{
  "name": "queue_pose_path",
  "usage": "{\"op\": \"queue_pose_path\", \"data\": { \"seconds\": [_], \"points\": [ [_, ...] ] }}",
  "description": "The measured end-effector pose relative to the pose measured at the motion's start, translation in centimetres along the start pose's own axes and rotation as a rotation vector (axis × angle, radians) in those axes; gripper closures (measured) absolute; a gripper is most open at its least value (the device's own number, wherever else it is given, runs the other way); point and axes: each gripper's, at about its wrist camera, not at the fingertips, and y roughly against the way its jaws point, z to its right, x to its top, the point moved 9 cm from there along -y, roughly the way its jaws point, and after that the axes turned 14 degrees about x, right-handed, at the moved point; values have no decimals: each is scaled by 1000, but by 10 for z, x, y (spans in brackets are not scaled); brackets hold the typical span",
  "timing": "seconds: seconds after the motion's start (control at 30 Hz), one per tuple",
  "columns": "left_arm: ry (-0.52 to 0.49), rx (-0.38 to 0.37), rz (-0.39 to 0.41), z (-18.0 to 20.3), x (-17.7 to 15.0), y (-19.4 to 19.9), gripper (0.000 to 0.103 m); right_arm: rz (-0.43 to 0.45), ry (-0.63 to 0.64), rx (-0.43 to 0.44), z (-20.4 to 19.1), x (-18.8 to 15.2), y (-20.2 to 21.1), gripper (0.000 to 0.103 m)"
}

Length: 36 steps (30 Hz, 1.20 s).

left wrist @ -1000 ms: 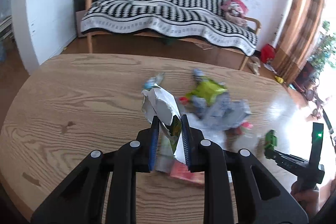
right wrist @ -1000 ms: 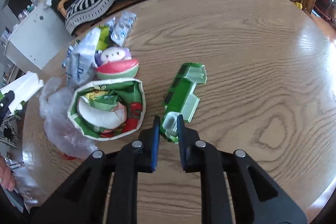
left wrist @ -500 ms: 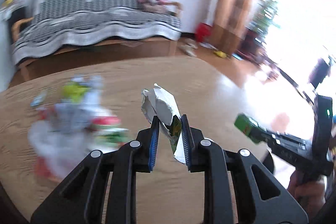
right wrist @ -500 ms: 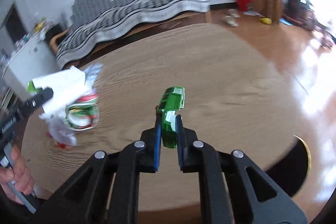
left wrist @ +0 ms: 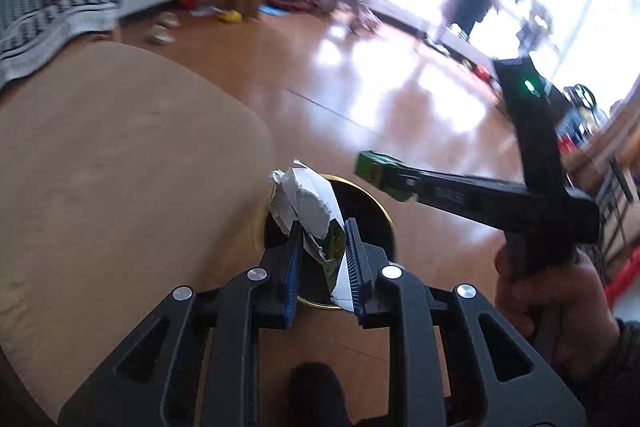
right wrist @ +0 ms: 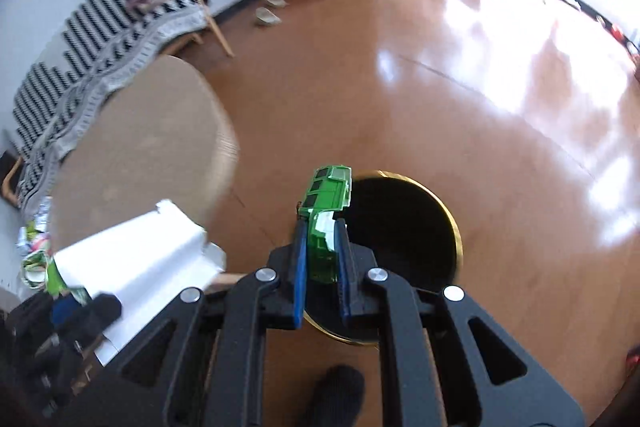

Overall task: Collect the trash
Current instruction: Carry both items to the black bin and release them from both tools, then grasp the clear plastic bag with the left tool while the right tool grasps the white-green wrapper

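Observation:
My left gripper [left wrist: 322, 241] is shut on a torn white and green paper wrapper [left wrist: 310, 201]. It hangs over the black bin with a gold rim [left wrist: 390, 221] on the floor beside the table. My right gripper [right wrist: 320, 231] is shut on a crushed green carton [right wrist: 327, 195] above the near left rim of the same bin [right wrist: 456, 227]. In the left wrist view the right gripper [left wrist: 386, 177] reaches in from the right with its green carton [left wrist: 370, 167], held by a hand [left wrist: 552, 291]. The white wrapper [right wrist: 136, 259] shows at lower left in the right wrist view.
The round wooden table [left wrist: 120, 167] stands left of the bin, with more trash [right wrist: 36, 247] on its far side. A sofa with a striped blanket [right wrist: 100, 39] lies behind it. Shiny wooden floor [right wrist: 480, 87] spreads to the right. A dark foot [right wrist: 340, 391] shows below the grippers.
Both grippers have swung right, off the table top and out over the bin on the floor, each still holding its piece of trash. The trash pile has slid out of view to the left.

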Motion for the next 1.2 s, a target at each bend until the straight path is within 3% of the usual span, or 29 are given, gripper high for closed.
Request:
{"op": "queue_pose_path", "data": {
  "seconds": [0.17,0.43,0.5,0.67,0.7,0.73,0.8,0.9,0.97,1.07,1.2],
  "points": [
    [-95,-4,-43,23,-9,-49,83,-69,-99,-6,55,-19,-18,90],
    [-124,-9,-78,32,2,-100,81,-52,-172,36,70,-8,-20,90],
    [-122,-8,-75,34,2,-100,78,-41,-176,36,66,-1,-23,90],
    [-88,-16,-53,33,13,-97,52,-22,-203,43,70,2,-18,89],
    [-89,-18,-46,32,15,-94,51,-24,-208,39,70,3,-19,83],
    [-91,-19,-41,34,16,-94,49,-26,-214,34,70,3,-19,63],
    [-91,-22,-31,31,19,-86,44,-4,-207,28,68,6,-15,34],
    [-87,-19,-11,27,23,-70,39,24,-199,41,56,12,-8,34],
    [-80,-13,7,19,28,-52,28,44,-177,37,44,16,-1,33],
    [-48,17,62,-4,36,-18,10,83,-93,22,10,25,9,25],
    [35,115,139,-63,39,37,9,100,29,49,-55,30,8,20]
  ]
}}
